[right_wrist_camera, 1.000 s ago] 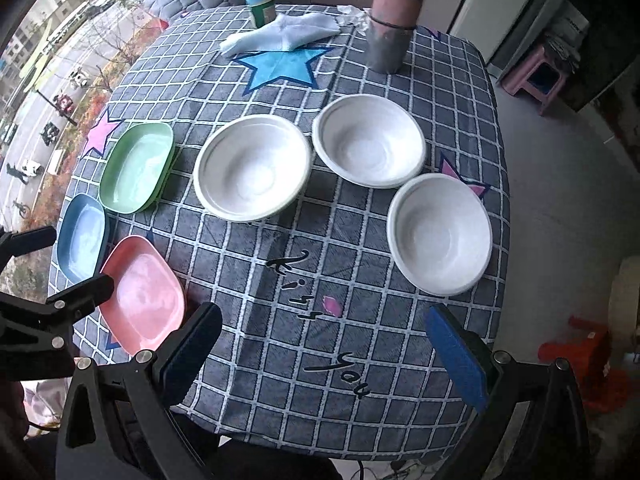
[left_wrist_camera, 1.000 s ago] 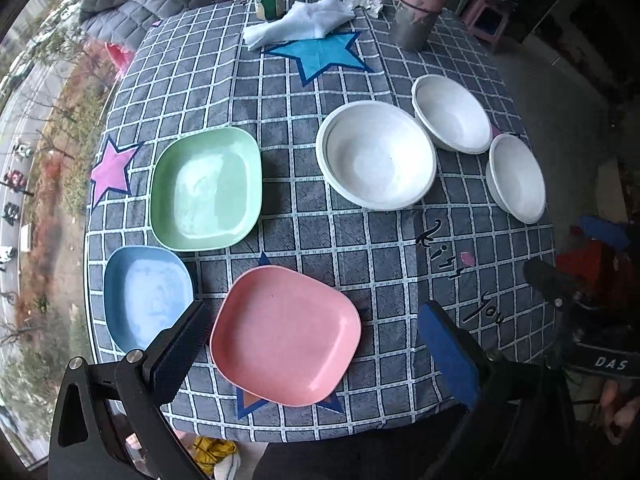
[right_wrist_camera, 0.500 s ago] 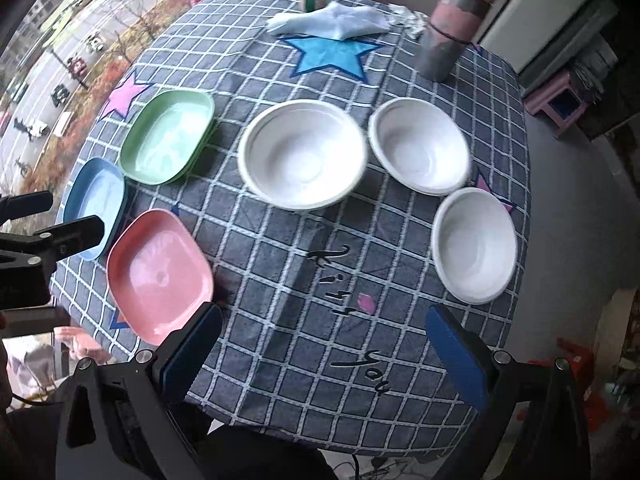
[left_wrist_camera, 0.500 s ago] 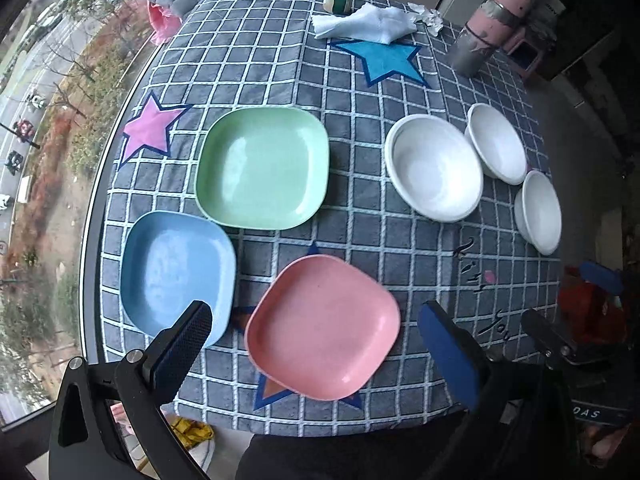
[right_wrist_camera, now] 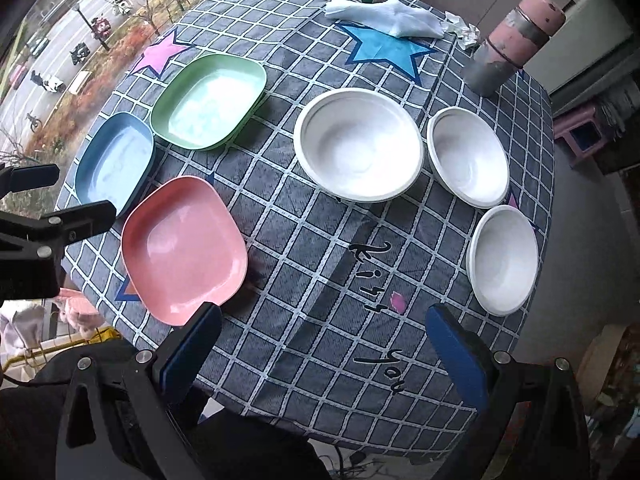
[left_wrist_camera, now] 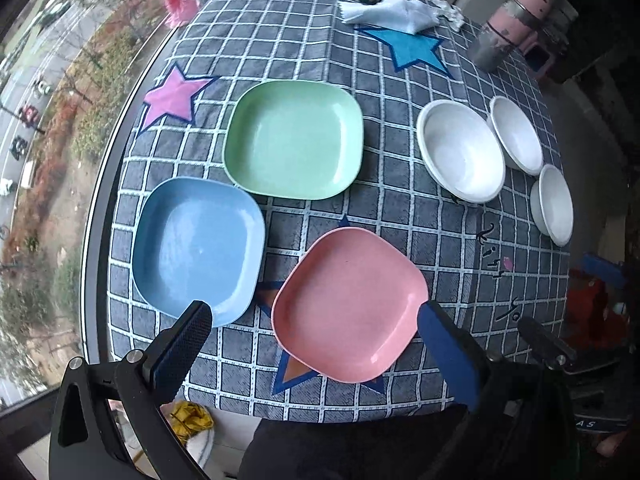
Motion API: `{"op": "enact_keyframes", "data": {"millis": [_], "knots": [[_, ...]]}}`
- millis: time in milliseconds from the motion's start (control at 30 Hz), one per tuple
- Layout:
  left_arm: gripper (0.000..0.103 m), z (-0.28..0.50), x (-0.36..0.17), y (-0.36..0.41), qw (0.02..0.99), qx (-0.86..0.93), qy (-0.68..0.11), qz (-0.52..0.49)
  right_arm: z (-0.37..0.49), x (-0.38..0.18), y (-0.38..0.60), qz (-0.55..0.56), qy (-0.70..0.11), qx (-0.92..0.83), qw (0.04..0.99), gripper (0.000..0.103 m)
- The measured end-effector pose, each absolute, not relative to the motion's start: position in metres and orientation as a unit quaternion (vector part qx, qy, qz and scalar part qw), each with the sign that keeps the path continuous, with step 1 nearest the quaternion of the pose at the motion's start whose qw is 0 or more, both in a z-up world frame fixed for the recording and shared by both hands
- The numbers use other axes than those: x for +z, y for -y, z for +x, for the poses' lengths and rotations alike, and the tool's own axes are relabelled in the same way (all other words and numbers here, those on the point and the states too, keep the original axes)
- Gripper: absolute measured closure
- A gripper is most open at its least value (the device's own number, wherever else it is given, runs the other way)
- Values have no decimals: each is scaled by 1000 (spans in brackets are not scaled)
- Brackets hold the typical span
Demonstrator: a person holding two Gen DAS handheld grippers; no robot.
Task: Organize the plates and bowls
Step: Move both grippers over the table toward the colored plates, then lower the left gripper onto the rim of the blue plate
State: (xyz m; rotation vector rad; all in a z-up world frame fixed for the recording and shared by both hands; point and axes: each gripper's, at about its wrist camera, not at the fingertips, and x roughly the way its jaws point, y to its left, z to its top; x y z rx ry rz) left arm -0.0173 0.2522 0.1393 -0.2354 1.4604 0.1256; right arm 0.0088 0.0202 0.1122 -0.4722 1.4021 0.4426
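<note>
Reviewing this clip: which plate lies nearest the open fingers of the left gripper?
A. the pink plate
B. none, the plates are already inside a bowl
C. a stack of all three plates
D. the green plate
A: in the left wrist view the pink plate lies flat on the tablecloth just ahead of the open left gripper, while the green plate sits farther back.

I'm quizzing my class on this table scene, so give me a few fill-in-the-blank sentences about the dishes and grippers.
1. The number of white bowls on the table is ____.
2. The plate nearest the left gripper is the ____ one.
3. The green plate lies nearest the ____ star.
4. Both the left and the right gripper have jaws that are ____.

Missing words: three; pink; pink; open
</note>
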Motion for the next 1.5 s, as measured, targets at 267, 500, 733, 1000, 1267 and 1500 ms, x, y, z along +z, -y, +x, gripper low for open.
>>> {"op": "enact_keyframes", "data": {"millis": [267, 500, 733, 1000, 1267, 1500], "knots": [[0, -23, 142, -266, 738, 81, -659, -117, 5, 115, -35, -233, -621, 216, 717, 1], [0, -33, 139, -280, 732, 97, -662, -130, 3, 114, -43, -235, -620, 223, 715, 1], [0, -37, 140, -285, 733, 105, -658, -140, 2, 118, -46, -232, -613, 230, 720, 1], [0, -42, 142, -290, 734, 114, -654, -141, -1, 120, -51, -231, -609, 234, 721, 1], [0, -48, 146, -301, 736, 125, -650, -140, -5, 122, -60, -229, -607, 240, 722, 1], [0, -58, 142, -311, 731, 131, -655, -135, -8, 119, -74, -226, -608, 248, 719, 1]]}}
